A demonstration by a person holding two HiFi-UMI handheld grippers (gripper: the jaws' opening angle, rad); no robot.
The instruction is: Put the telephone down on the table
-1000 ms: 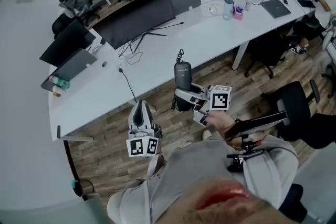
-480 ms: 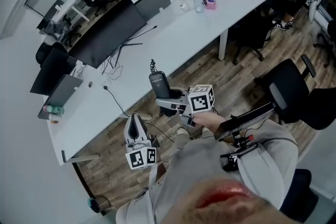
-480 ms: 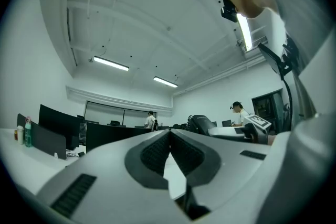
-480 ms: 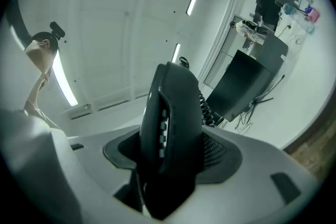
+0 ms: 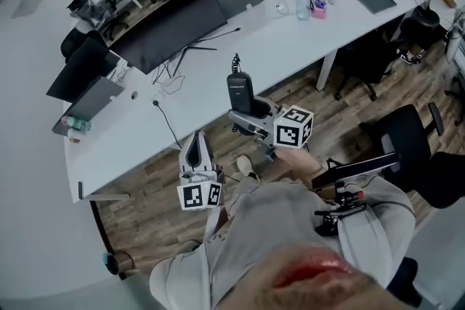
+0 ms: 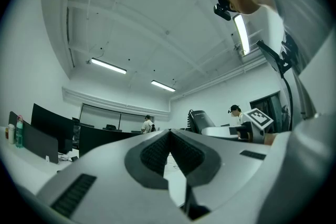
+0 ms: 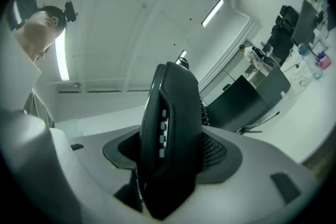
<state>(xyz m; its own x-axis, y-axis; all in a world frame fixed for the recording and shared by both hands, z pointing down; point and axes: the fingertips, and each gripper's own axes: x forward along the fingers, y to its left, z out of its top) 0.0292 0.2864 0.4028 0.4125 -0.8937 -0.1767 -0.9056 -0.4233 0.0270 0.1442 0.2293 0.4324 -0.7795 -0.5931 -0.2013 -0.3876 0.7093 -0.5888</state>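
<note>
White table (image 5: 290,40) with dark monitors (image 5: 171,29), wood floor (image 5: 349,116).

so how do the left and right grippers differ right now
The right gripper is shut on the telephone, which stands upright; the left gripper has its jaws together on nothing. In the head view the left gripper points straight ahead toward the table, while the right gripper points across to the person's left. Both carry a marker cube, and neither rests on the table.
</note>
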